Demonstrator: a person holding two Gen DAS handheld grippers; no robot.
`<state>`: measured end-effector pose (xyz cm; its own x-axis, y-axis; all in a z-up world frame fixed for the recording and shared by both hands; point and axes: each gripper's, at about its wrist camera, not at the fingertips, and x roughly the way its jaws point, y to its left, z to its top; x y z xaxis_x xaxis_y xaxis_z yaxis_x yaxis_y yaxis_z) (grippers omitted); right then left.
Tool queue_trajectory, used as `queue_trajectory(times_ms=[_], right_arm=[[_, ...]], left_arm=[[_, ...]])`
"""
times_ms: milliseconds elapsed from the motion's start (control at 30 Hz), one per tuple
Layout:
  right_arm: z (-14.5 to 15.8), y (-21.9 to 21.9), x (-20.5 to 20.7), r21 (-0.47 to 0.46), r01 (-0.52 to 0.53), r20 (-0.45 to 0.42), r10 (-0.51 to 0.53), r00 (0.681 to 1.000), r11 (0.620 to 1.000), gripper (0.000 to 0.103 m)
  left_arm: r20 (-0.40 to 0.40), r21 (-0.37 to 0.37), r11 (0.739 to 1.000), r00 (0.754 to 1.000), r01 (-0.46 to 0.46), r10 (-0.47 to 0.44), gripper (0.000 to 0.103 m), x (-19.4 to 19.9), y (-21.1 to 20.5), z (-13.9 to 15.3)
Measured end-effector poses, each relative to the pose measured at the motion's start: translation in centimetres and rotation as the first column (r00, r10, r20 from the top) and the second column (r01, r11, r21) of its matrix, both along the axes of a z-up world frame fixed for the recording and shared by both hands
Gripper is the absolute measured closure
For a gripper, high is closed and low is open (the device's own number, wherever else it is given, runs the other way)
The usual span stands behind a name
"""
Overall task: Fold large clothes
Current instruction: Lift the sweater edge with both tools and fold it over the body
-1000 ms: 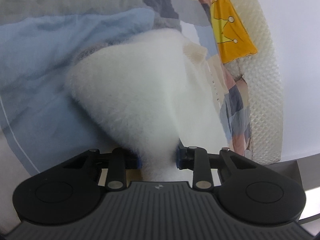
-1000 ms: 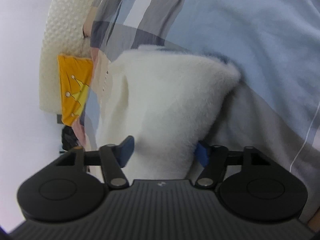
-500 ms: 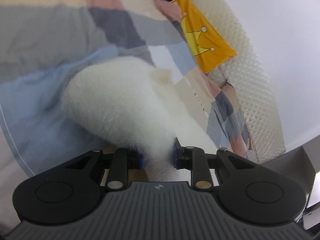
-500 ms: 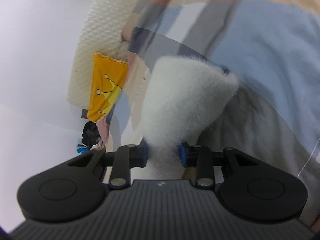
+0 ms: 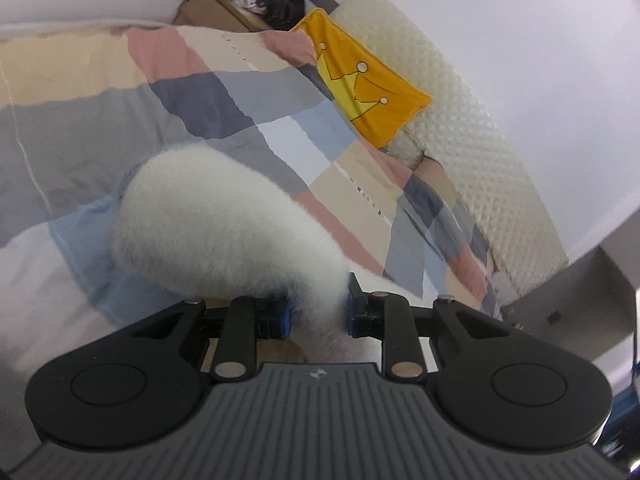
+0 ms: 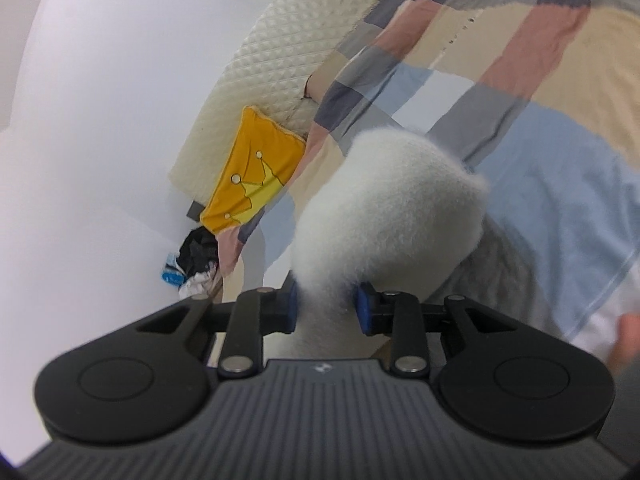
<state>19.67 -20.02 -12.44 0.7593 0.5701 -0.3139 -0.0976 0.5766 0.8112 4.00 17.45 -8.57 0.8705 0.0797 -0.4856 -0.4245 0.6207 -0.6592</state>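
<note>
Now the left gripper [image 5: 318, 314] has its blue pads pinched on a bunch of the fluffy white garment [image 5: 224, 232], and the right gripper [image 6: 327, 307] clamps another bunch of the same garment [image 6: 388, 216] between its own blue pads. A second ago the right jaws stood wider around the cloth; they have since closed in, and both tools have tipped so that the garment looks smaller and much more of the room shows. It hangs from the two grips as a soft, rounded, fuzzy lobe above the bedspread [image 5: 248, 100], a smooth cover of pink, beige, grey and pale blue patches. Beyond it lie a yellow cushion [image 5: 368, 80] printed with a crown and a cream quilted headboard [image 5: 472, 120] with a diamond-embossed surface, against a white wall. The left view alone shows a cardboard box [image 5: 216, 8] heaped with dark and white clothes; the right view alone shows a blurred skin-toned shape [image 6: 628, 340] at its right edge, too indistinct to tell.
</note>
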Motion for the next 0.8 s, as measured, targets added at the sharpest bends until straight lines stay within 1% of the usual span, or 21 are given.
queue_trajectory(times_ms=[67, 167, 333, 433, 500, 633, 800], right_arm=[[0.9, -0.5, -0.9, -0.022, -0.019, -0.01, 0.018, 1.0, 1.0, 0.071], [1.1, -1.1, -2.3, -0.053, -0.041, -0.034, 0.039, 0.999, 0.998, 0.071], [0.5, -2.0, -4.2, -0.075, -0.057, -0.092, 0.05, 0.994, 0.996, 0.071], [0.4, -2.1, -4.1, -0.073, -0.054, -0.125, 0.044, 0.991, 0.996, 0.071], [0.5, -1.8, -3.6, -0.071, -0.051, -0.133, 0.041, 0.99, 0.996, 0.071], [0.5, -0.8, -1.6, -0.059, -0.04, -0.165, 0.03, 0.986, 0.997, 0.071], [0.7, 0.6, 1.7, -0.039, -0.012, -0.207, 0.004, 0.978, 0.999, 0.071]], left_arm=[[-0.01, -0.002, 1.0, 1.0, 0.009, -0.009, 0.075, -1.8, -0.6, 0.1], [-0.02, 0.003, 1.0, 1.0, 0.013, -0.013, 0.075, -4.0, -1.4, -0.1], [-0.029, -0.015, 1.0, 0.999, 0.02, -0.021, 0.075, -6.1, -2.0, -0.5], [-0.029, -0.018, 1.0, 0.999, 0.019, -0.019, 0.074, -5.5, -1.8, -0.4], [-0.032, -0.033, 0.999, 0.999, 0.011, -0.012, 0.074, -4.6, -1.4, -0.4], [-0.052, -0.069, 0.998, 0.999, -0.014, 0.011, 0.073, -2.1, -0.1, -0.6], [-0.065, -0.061, 0.998, 0.998, -0.017, 0.013, 0.072, 1.8, 1.1, -0.1]])
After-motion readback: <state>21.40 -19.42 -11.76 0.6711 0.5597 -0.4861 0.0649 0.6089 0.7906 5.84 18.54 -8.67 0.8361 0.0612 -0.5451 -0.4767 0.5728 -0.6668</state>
